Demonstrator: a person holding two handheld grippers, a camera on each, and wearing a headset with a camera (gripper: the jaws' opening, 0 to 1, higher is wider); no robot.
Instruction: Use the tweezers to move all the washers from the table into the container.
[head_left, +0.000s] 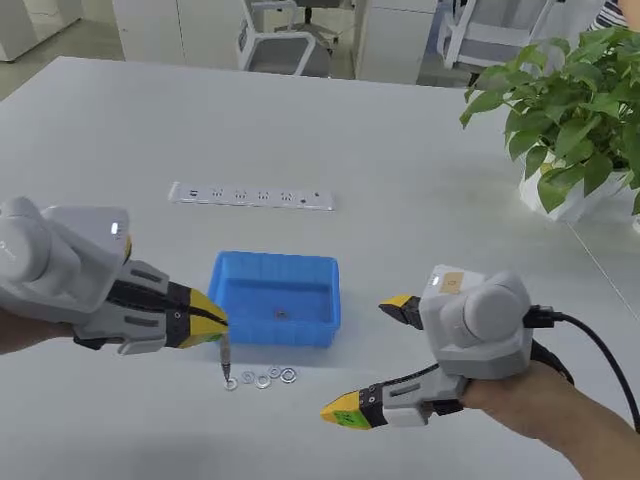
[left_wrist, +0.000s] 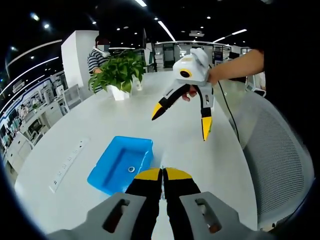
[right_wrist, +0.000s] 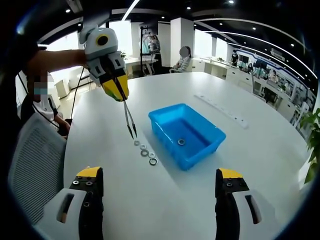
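My left gripper (head_left: 218, 322) is shut on thin metal tweezers (head_left: 225, 360) that point down at the table. Their tips hover at the left end of a short row of several washers (head_left: 263, 380), just in front of the blue container (head_left: 275, 270). One washer (head_left: 281, 314) lies inside the container. In the right gripper view the left gripper (right_wrist: 120, 95) holds the tweezers (right_wrist: 128, 117) just above the washers (right_wrist: 145, 152), beside the container (right_wrist: 200, 150). My right gripper (head_left: 370, 357) stands open with nothing between its fingers, to the right of the container. From the left gripper view it (left_wrist: 182, 122) hangs open above the table.
A white power strip (head_left: 250, 196) lies beyond the container. A potted plant (head_left: 575, 110) stands at the far right of the table. Office chairs (right_wrist: 30, 165) sit beside the table's edge. Bare tabletop lies all around the container.
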